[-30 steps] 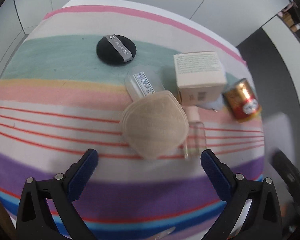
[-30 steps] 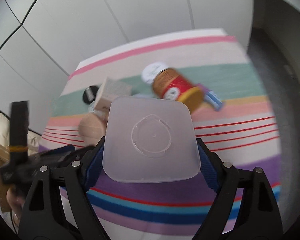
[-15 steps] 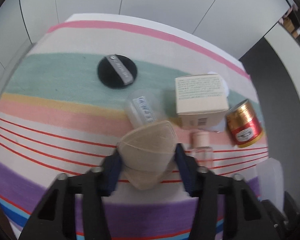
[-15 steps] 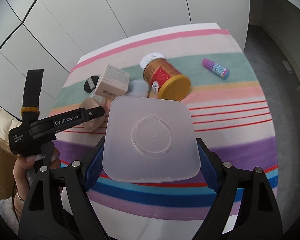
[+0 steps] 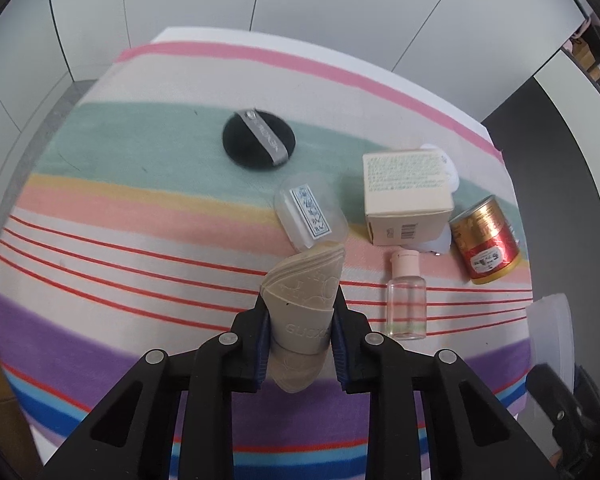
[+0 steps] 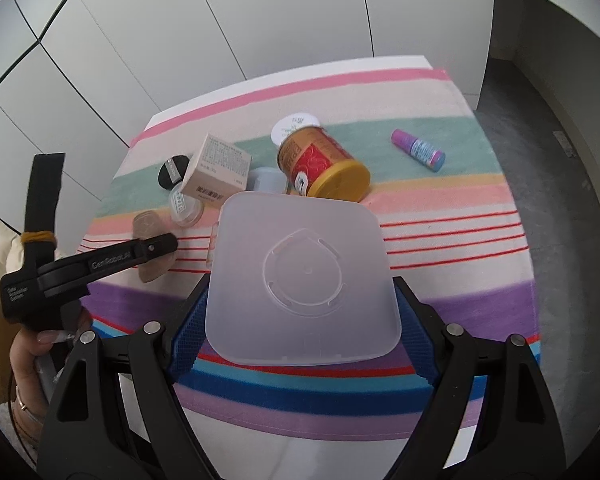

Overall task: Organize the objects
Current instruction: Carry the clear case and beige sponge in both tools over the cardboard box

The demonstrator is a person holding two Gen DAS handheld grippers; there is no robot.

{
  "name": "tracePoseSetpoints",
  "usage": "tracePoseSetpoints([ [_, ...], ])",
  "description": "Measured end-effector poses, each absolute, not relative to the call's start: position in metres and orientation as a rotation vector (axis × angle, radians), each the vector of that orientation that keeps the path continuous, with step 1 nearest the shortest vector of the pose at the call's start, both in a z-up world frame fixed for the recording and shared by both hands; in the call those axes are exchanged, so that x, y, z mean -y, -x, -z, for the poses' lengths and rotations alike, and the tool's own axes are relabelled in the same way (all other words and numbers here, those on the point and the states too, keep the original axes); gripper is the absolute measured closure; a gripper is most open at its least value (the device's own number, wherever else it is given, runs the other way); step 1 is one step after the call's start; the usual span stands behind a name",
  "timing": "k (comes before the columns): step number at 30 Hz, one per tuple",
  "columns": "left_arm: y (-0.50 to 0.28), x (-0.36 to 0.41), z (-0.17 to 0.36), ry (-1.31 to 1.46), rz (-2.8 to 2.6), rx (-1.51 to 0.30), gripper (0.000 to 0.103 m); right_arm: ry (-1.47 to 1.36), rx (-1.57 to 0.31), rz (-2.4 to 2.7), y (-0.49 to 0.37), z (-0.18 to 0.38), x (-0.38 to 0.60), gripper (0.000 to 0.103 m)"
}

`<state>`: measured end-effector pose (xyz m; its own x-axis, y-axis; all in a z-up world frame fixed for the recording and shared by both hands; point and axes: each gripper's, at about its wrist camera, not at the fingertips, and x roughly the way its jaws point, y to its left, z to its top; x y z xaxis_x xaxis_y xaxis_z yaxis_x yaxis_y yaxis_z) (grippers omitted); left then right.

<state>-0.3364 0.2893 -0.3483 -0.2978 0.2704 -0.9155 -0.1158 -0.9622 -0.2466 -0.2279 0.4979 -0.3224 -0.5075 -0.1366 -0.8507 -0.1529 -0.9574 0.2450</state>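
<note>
A beige cosmetic puff (image 5: 305,292) is squeezed into a fold between the blue pads of my left gripper (image 5: 300,320), whose jaws are closing tight and are shut on it just above the striped cloth (image 5: 140,240). From the right wrist view, the left gripper (image 6: 156,246) shows at the left with the puff (image 6: 148,224) in it. My right gripper (image 6: 302,320) is shut on a translucent square plastic box (image 6: 304,276), held over the near stripes. An edge of that box (image 5: 552,332) shows at the right of the left wrist view.
On the cloth lie a black round puff (image 5: 259,145), a clear round case (image 5: 310,212), a cream carton (image 5: 406,196), a red-gold can (image 5: 485,240) on its side, a small clear bottle (image 5: 406,304) and a purple tube (image 6: 419,155). A hand (image 6: 28,352) holds the left gripper.
The left gripper went from wide open to shut on the beige puff, folding it and raising it slightly. The right gripper kept its hold on the box.
</note>
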Motion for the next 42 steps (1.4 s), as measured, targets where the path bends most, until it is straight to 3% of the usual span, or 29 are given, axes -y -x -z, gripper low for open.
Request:
tracePoseSetpoints([
  [8, 0.335, -0.286, 0.271, 1.588, -2.401, 0.154, 0.077, 1.454, -0.366, -2.690, 0.230, 0.276, -0.494, 0.018],
  [26, 0.276, -0.262, 0.034, 1.248, -2.590, -0.036, 0.077, 1.133, -0.131, -2.769, 0.202, 0.080, -0.465, 0.018],
  [34, 0.237, -0.253, -0.017, 1.224, -2.565, -0.051, 0.077, 1.024, -0.100, -2.811, 0.175, 0.007, -0.450, 0.018],
  [42, 0.201, -0.249, -0.039, 1.190, -2.575, -0.067, 0.077, 1.022, -0.112, -2.822, 0.156, -0.012, -0.438, 0.018],
])
